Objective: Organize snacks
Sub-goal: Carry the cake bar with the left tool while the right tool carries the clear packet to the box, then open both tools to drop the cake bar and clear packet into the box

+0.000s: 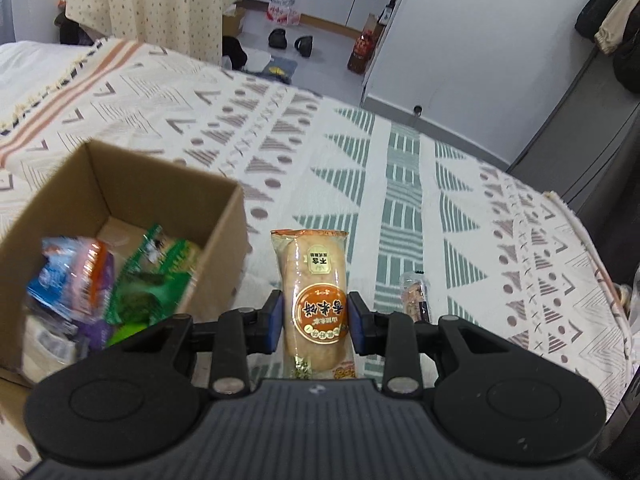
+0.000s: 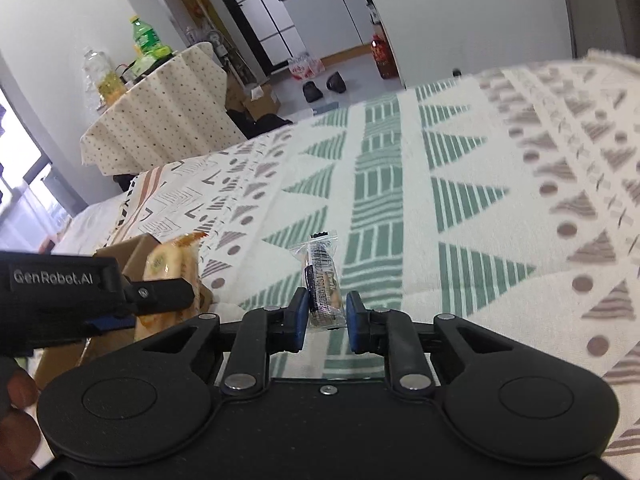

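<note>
An orange rice cracker packet [image 1: 316,276] is clamped between the blue pads of my left gripper [image 1: 316,320], just right of an open cardboard box [image 1: 168,192]. Several colourful snack bags [image 1: 152,280] lie inside the box. In the right wrist view the same cracker packet [image 2: 172,260] sits in the left gripper [image 2: 160,292] beside the box [image 2: 136,252]. A small clear snack packet [image 2: 322,280] lies on the patterned cloth, also seen as the small packet [image 1: 416,296] in the left view. My right gripper [image 2: 327,318] straddles it, open, with a slim gap at the right pad.
A patterned cloth [image 2: 460,184] with green and mauve triangles covers the surface and falls away at its far edge. Beyond it stand a draped table [image 2: 160,120] with bottles, cartons and shoes on the floor, and white cabinets. A hand [image 2: 16,400] grips the left tool.
</note>
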Action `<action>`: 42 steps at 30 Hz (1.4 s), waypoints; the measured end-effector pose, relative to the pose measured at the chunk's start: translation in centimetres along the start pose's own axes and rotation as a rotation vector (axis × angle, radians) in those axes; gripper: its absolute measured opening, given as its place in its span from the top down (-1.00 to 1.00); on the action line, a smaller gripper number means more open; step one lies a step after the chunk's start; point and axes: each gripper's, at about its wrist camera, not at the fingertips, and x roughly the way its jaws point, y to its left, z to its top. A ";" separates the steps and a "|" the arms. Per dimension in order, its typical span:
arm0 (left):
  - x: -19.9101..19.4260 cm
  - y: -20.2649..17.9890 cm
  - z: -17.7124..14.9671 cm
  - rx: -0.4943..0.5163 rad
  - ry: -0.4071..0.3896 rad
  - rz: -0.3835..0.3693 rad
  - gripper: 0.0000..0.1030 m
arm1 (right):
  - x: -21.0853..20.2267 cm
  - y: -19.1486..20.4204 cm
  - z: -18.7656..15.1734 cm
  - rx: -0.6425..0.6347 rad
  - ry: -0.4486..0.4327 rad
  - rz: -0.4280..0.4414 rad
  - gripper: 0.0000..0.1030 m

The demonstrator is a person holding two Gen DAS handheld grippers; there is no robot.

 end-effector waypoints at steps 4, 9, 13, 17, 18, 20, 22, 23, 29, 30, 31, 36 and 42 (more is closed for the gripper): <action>-1.5 1.1 0.7 -0.006 -0.021 -0.003 0.37 | -0.7 1.3 0.4 -0.001 -0.018 0.024 0.62; -3.0 3.0 1.4 -0.021 -0.042 0.001 0.37 | -1.4 3.4 0.6 -0.025 -0.036 0.052 0.62; -3.9 4.6 2.0 -0.037 -0.053 0.006 0.38 | -2.2 5.5 0.7 -0.045 -0.053 0.059 0.62; -4.6 6.3 2.6 -0.052 -0.066 0.012 0.37 | -2.5 7.2 0.9 -0.056 -0.070 0.071 0.62; -4.8 6.8 2.8 -0.057 -0.070 0.014 0.37 | -2.5 7.5 1.0 -0.059 -0.072 0.071 0.62; -5.1 7.6 3.1 -0.064 -0.076 0.017 0.38 | -2.2 8.2 1.1 -0.061 -0.067 0.077 0.62; -5.3 8.6 3.4 -0.076 -0.078 0.020 0.37 | -1.8 8.9 1.2 -0.064 -0.057 0.073 0.62; -5.4 9.1 3.6 -0.084 -0.079 0.021 0.37 | -1.7 9.3 1.2 -0.069 -0.053 0.075 0.62; -5.2 11.9 4.7 -0.123 -0.074 0.021 0.37 | -1.2 11.9 1.2 -0.093 -0.038 0.081 0.62; -5.1 12.3 4.9 -0.128 -0.072 0.017 0.37 | -1.1 12.3 1.2 -0.094 -0.037 0.085 0.62; -4.9 12.6 5.1 -0.131 -0.069 0.012 0.37 | -1.1 12.8 1.2 -0.096 -0.037 0.088 0.62; -4.4 14.6 6.1 -0.199 -0.062 0.029 0.29 | -0.7 14.6 1.1 -0.098 -0.030 0.098 0.62; -4.9 16.1 6.1 -0.224 -0.050 0.011 0.18 | 0.0 16.1 0.5 -0.104 -0.004 0.094 0.62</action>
